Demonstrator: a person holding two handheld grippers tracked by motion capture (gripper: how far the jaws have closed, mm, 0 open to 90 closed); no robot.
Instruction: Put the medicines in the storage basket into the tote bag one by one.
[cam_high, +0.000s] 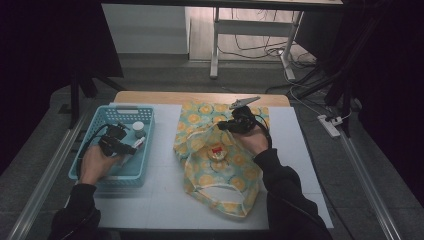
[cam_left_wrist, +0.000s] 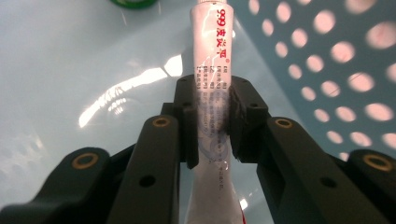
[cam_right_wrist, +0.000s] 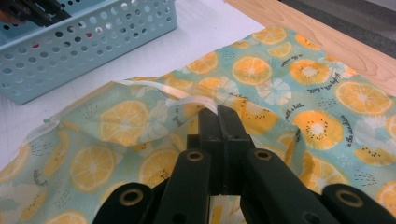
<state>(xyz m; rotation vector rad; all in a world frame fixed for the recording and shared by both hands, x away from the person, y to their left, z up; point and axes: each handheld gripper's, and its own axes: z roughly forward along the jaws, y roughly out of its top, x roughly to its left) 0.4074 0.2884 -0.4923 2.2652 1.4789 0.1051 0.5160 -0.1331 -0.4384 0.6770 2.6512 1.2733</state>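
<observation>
The left gripper (cam_left_wrist: 212, 123) is clamped on a white tube (cam_left_wrist: 214, 70) with red and blue print, the pads pressing its sides partway along its length. The tube lies inside the light blue basket (cam_high: 145, 111) at the left of the white table (cam_high: 165, 200). It sits close to the basket's perforated wall (cam_left_wrist: 336, 93), which rises just to one side of the jaws. A small white bottle (cam_high: 138, 129) stands near the gripper in the basket, and the rim of a green thing (cam_left_wrist: 133, 3) shows beyond the tube's far end.

The right gripper (cam_right_wrist: 218, 114) has its jaws pressed together, pinching the edge of a yellow-and-teal cloth bag (cam_right_wrist: 280, 88) printed with orange slices. The bag lies crumpled in the middle of the table, well apart from the basket. A small round thing with a red label (cam_high: 218, 151) rests on it.

The left hand (cam_high: 95, 162) reaches into the basket from the near side, its gripper pointing away and to the right. The right hand (cam_high: 256, 140) sits over the bag's far part, forearm angled in from the lower right.

The tube's long axis runs straight along the left gripper's jaws, away from the hand.
</observation>
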